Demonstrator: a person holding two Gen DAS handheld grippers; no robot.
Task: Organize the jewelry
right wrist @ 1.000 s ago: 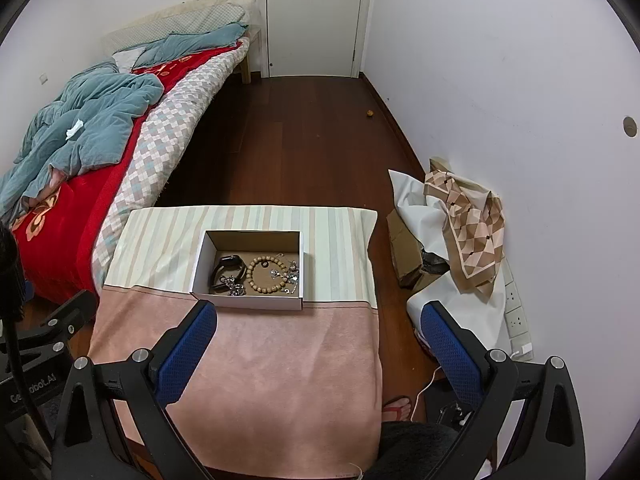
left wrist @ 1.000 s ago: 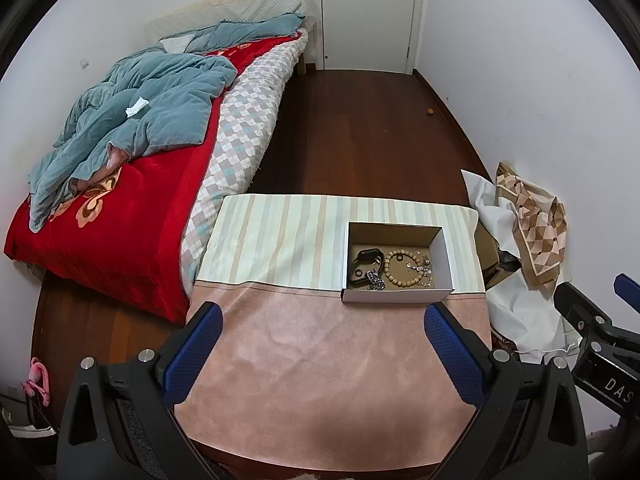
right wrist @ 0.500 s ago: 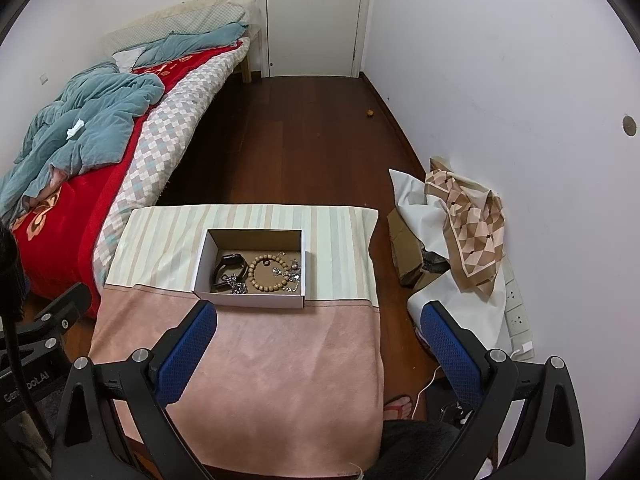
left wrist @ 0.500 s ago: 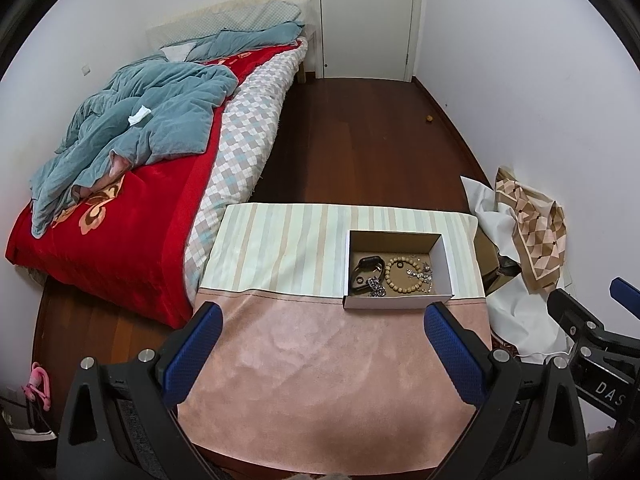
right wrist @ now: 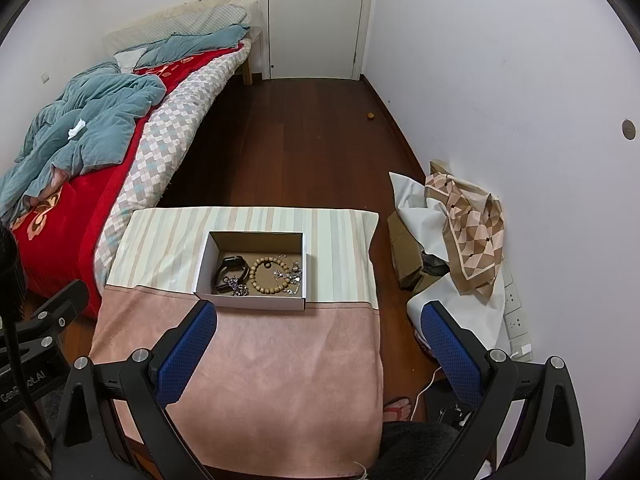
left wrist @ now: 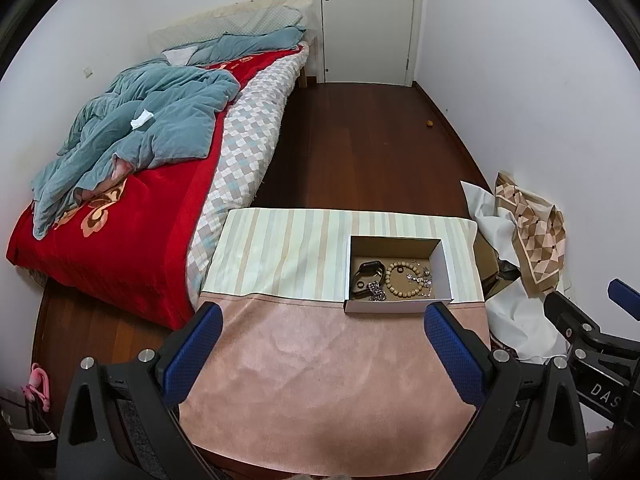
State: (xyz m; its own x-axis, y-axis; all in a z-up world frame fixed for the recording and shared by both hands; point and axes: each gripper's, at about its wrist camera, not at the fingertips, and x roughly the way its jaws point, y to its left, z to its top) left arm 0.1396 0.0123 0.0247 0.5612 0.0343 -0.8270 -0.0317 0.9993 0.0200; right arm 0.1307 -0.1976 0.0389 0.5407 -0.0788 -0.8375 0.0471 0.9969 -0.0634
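Both tongs, left (left wrist: 322, 344) and right (right wrist: 318, 342), gape wide and empty; box (right wrist: 256, 303) of jewelry lies mid-frame just ahead, nearer the right's left finger

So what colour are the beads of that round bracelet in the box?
Light tan, wood-like beads on the bracelet, clearest in the right wrist view.

This is a bedroom in someone's home: a low bed (left wrist: 168, 184) runs along the left wall, its red cover rumpled under a blue-grey quilt (left wrist: 148, 128), with pillows at the head. A white panelled door (left wrist: 366, 20) with a lever handle closes the far end, dark wood flooring (right wrist: 304, 144) runs between, wall sockets (right wrist: 516, 316) sit low on the right, and pink slippers (left wrist: 38, 386) lie by the bed
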